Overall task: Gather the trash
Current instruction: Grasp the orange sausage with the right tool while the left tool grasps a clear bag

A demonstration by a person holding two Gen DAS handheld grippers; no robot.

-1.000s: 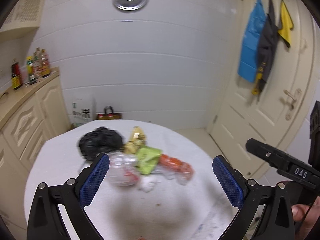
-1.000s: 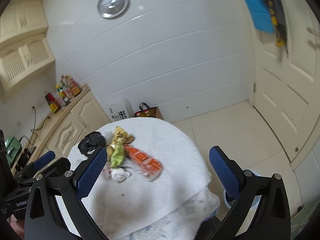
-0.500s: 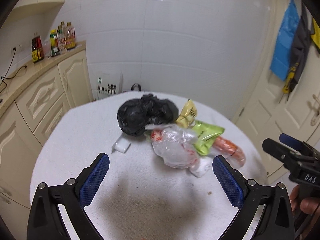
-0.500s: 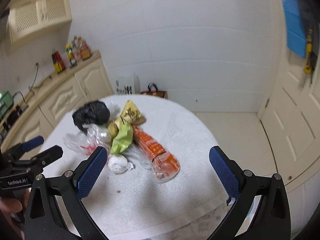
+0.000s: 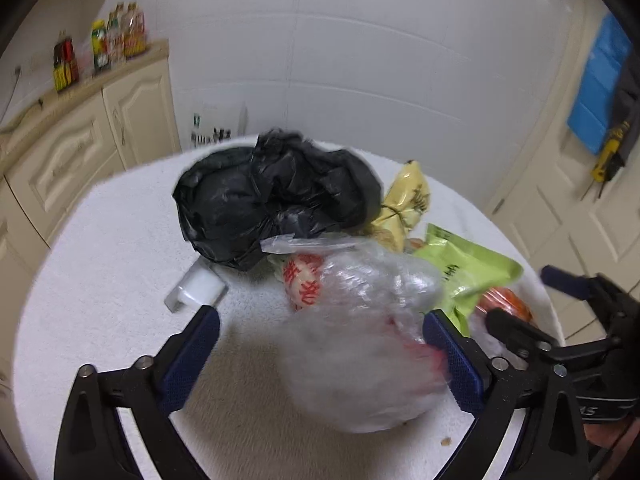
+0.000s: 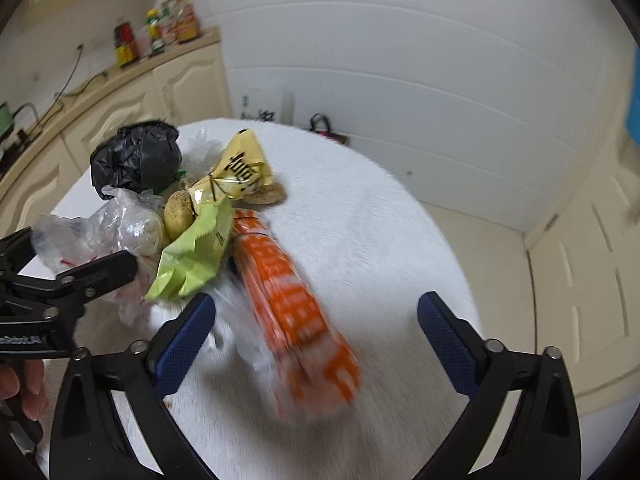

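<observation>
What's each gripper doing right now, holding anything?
Left gripper: jaws closing around the clear plastic bag, not gripping yet.
Right gripper: jaws closing around the orange package, not gripping yet.

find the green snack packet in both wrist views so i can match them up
Left wrist: green snack packet lies right of centre, behind the clear plastic bag, beside the left gripper's right finger.
Right wrist: green snack packet lies left of centre, just left of the orange package.
Shared landmark: the black trash bag at the heap's far end.
</observation>
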